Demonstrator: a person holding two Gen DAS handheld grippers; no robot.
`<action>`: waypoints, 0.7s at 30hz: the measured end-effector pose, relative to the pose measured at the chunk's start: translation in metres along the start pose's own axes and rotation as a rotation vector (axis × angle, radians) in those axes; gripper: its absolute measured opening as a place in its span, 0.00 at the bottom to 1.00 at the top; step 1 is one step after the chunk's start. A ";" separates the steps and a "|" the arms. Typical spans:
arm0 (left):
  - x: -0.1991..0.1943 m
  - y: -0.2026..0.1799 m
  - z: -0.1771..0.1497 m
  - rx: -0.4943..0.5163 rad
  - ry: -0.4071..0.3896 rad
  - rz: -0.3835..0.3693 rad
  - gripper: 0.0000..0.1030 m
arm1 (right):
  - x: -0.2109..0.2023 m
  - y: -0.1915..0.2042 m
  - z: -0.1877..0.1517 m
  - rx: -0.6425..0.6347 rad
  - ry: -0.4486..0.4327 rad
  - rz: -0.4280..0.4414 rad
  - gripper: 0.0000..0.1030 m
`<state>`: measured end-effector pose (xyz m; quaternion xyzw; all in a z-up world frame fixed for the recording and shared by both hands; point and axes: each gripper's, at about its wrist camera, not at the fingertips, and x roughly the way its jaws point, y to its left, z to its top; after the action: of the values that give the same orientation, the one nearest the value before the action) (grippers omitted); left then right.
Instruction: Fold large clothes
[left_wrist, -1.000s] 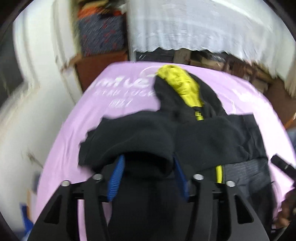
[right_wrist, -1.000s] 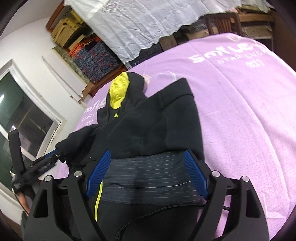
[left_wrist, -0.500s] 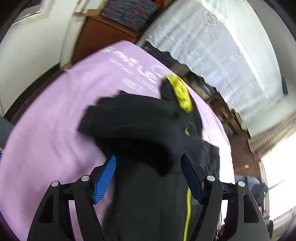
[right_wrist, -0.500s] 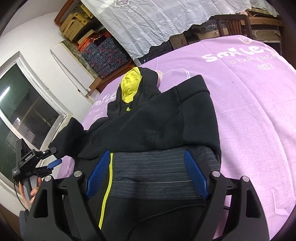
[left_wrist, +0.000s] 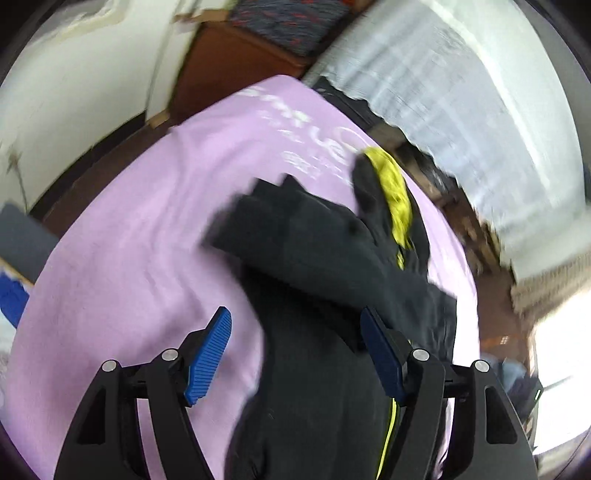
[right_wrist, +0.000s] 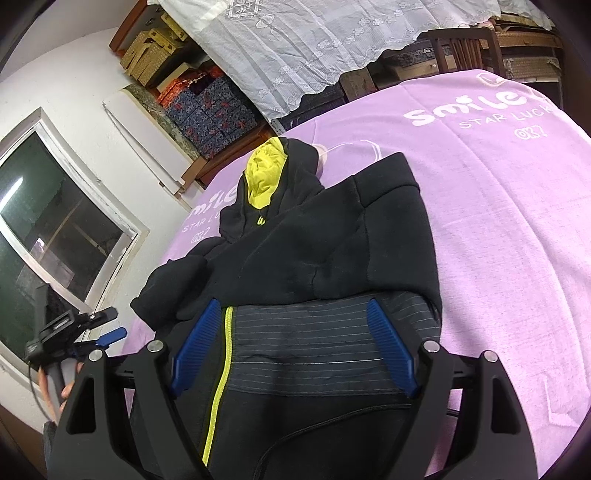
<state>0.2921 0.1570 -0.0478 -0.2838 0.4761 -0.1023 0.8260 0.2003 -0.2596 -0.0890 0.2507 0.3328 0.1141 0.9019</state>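
A black hoodie (right_wrist: 317, 243) with a yellow hood lining (right_wrist: 264, 173) and a yellow zip lies on the pink blanket (right_wrist: 509, 221), both sleeves folded across its chest. My right gripper (right_wrist: 293, 347) hangs open over the grey striped hem band (right_wrist: 303, 332), and its pads do not press on the band. My left gripper (left_wrist: 295, 350) is open over the hoodie's left edge, with loose black cloth (left_wrist: 317, 369) and blanket below it. The right wrist view shows the left gripper (right_wrist: 110, 325) off the blanket's left side, held by a hand (right_wrist: 62, 391).
The blanket covers a round-edged table, with bare pink cloth to the hoodie's right. A white lace cloth (right_wrist: 332, 44) hangs over shelves at the back. A wooden chair (right_wrist: 465, 48) stands behind the table. A window (right_wrist: 48, 236) and stacked boxes (right_wrist: 210, 107) are at the left.
My left gripper has let go of the black sleeve, opened wider, rolled and drawn back to the hoodie's left edge. The sleeve now lies on the hoodie. The right gripper has stayed put.
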 end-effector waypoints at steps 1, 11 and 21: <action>0.001 0.005 0.006 -0.024 -0.005 -0.003 0.71 | 0.001 0.002 -0.001 -0.009 0.004 -0.003 0.77; 0.050 0.026 0.045 -0.161 0.044 -0.066 0.34 | 0.003 -0.002 0.000 0.006 0.006 -0.016 0.77; 0.005 -0.090 0.028 0.285 -0.153 0.175 0.14 | -0.002 0.009 -0.001 -0.051 -0.017 -0.039 0.77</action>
<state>0.3278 0.0920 0.0103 -0.1283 0.4156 -0.0744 0.8974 0.1976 -0.2519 -0.0842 0.2221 0.3269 0.1029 0.9128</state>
